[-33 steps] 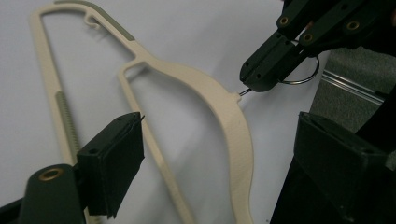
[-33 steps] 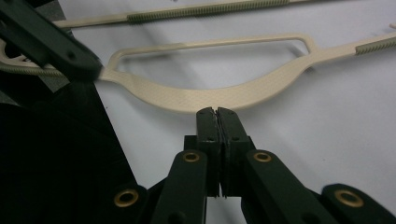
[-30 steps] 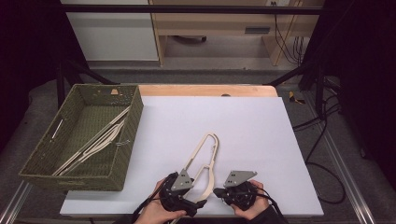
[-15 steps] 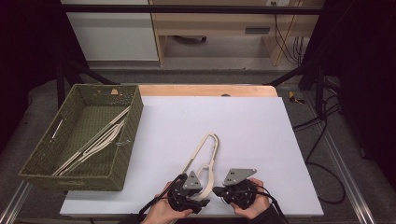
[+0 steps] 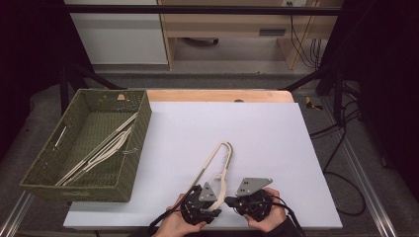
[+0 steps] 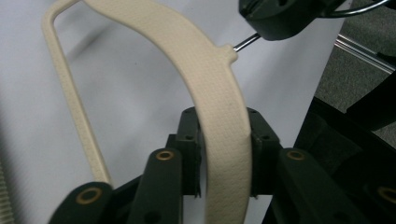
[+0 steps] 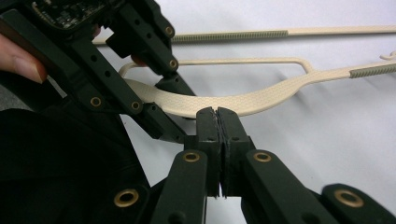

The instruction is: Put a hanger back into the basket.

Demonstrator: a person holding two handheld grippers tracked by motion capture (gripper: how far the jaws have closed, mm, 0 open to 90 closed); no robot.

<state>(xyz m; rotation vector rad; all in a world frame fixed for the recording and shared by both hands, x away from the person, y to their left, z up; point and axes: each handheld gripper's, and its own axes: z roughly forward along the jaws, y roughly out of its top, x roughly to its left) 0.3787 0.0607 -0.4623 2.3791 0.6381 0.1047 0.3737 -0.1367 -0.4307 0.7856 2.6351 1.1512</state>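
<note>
White table [image 5: 276,138]: one hanger [image 5: 217,165], two tongs [image 5: 213,201] [image 5: 232,200] clamping it.

Green woven basket [image 5: 129,170] of cream hangers [image 5: 101,150] at the white table's [image 5: 276,143] left edge.

Wide bare white table [image 5: 267,133] lies open ahead and to the right of both hands, while the green wicker basket [image 5: 129,163] of hangers [image 5: 106,148] walls off the left side near the left gripper [image 5: 200,205].
</note>
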